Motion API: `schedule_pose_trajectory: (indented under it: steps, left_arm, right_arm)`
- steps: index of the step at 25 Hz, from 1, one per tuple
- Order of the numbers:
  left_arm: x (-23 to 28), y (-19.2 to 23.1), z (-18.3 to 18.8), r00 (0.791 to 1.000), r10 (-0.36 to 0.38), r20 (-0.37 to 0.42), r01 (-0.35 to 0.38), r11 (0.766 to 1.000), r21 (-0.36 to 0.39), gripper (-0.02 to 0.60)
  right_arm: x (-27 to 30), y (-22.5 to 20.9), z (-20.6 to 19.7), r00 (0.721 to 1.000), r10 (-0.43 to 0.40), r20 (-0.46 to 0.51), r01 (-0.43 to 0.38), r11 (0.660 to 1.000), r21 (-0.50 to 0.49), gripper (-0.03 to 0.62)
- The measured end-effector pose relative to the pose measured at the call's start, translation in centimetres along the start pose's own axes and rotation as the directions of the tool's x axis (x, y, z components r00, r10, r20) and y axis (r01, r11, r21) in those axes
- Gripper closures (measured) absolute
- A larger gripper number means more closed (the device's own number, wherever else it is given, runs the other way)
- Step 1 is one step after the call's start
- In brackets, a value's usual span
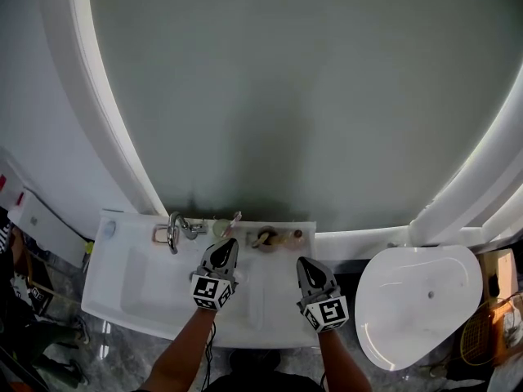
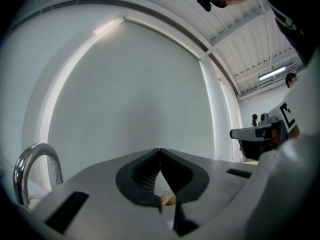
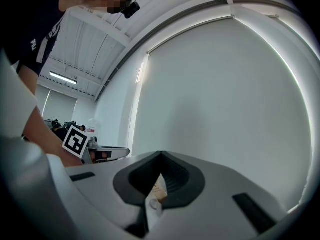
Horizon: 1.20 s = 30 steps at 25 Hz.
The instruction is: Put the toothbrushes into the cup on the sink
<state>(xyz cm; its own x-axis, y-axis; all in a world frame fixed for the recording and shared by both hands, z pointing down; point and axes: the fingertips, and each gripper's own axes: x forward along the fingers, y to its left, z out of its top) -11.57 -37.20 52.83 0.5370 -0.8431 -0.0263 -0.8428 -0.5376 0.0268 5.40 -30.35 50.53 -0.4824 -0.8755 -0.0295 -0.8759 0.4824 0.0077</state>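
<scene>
scene: a person stands over a white sink (image 1: 143, 296), a hand-held gripper in each hand, before a grey panel in a curved white frame.
left gripper (image 1: 230, 243): held level over the back of the basin, tips just short of the ledge; in the left gripper view its jaws (image 2: 159, 150) meet tip to tip, with nothing gripped between them.
right gripper (image 1: 301, 261): held level to the right of the left one and apart from it; in the right gripper view the jaws (image 3: 160, 154) are pressed together and empty.
cup (image 1: 219, 228): pale green, on the sink's back ledge, just beyond the left gripper's tips.
toothbrush (image 1: 235, 217): pink-tipped, leaning out of the cup to the right.
faucet (image 1: 174, 229): chrome, curved, left of the cup.
also on the ledge: a brown item (image 1: 265, 237), too small to identify.
right of the sink: a closed white toilet lid (image 1: 417, 300).
</scene>
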Motion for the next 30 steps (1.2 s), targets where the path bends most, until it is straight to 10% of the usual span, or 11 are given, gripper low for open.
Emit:
schedule_pose_trajectory:
  steps: [30]
  left_arm:
    - [-12.8, -2.4, 3.8, 0.994, 0.061, 0.094, -0.063, 0.998, 0.024, 0.557]
  right_arm:
    - [-5.0, 3.8, 0.3, 1.0, -0.017, -0.023, 0.016, 0.999, -0.03, 0.567]
